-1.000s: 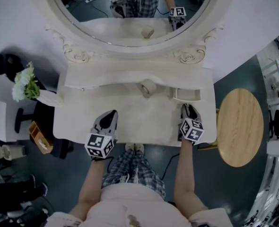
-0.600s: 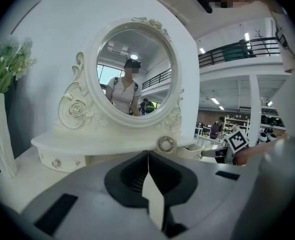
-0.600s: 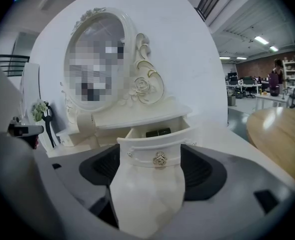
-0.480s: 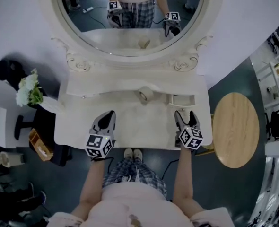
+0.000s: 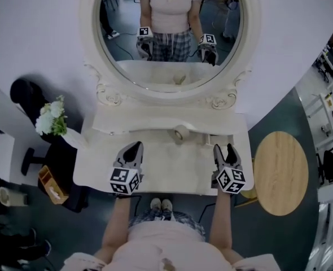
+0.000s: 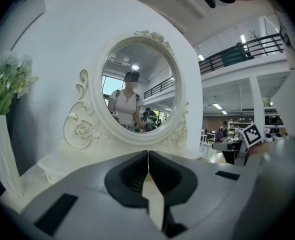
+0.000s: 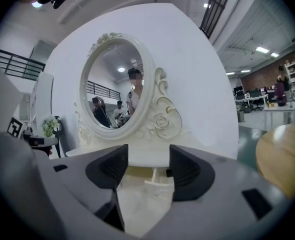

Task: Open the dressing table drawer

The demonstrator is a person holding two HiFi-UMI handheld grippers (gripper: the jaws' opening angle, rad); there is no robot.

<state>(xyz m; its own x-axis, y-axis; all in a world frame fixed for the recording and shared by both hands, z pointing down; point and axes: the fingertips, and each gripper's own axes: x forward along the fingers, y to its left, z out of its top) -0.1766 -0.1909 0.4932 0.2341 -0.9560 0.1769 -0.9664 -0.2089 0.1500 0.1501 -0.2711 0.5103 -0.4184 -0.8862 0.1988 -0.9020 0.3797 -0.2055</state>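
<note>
The cream dressing table [image 5: 166, 168] stands under its oval mirror [image 5: 169, 33]. A small drawer [image 5: 207, 138] at the right of its raised shelf stands pulled out. It shows between the jaws in the right gripper view, where the drawer [image 7: 155, 185] has a small knob on its front. My right gripper [image 5: 223, 149] hovers over the tabletop just in front of that drawer and apart from it. Its jaws are open and have just been closing, with nothing between them. My left gripper [image 5: 132, 150] hangs over the left half of the tabletop, shut and empty.
A roll of tape [image 5: 182, 132] lies by the shelf, left of the drawer. A vase of white flowers [image 5: 52, 117] stands off the table's left end. A round wooden stool [image 5: 280, 173] is at the right. The person's feet [image 5: 161, 205] are below the front edge.
Both grippers have lifted off the tabletop. The right one opened wide, then narrowed, and drew back from the drawer front. The head view has tilted up, showing more of the mirror.
</note>
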